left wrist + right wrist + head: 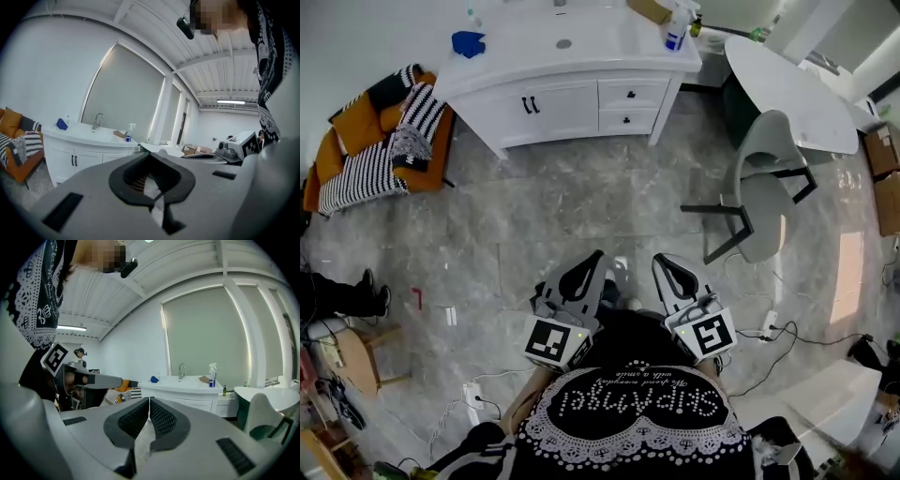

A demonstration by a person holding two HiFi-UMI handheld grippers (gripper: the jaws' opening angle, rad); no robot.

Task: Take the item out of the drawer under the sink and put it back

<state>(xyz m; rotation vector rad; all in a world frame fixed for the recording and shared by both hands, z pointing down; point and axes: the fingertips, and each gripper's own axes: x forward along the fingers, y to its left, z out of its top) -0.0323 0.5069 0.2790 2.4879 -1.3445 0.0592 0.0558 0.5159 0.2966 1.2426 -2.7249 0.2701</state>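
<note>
**A:** Where is the item lying?

**B:** It is hiding in one of the two drawers (645, 93) at the right end of the vanity (567, 105) front, under the sink (563, 43). Both are showing closed, so I am not seeing it.

**A:** How is it going to handle?

**B:** I am only guessing (nothing is visible): probably small and light. I am expecting the first hold to be a drawer knob (630, 94), which is looking hard, tiny and maybe slippery, so it is needing a square pinch.

**A:** And the fingers?

**B:** The left gripper (598, 259) and right gripper (662, 262) are both pressing closed on nothing, well apart from the vanity across the floor (581, 206).
</note>
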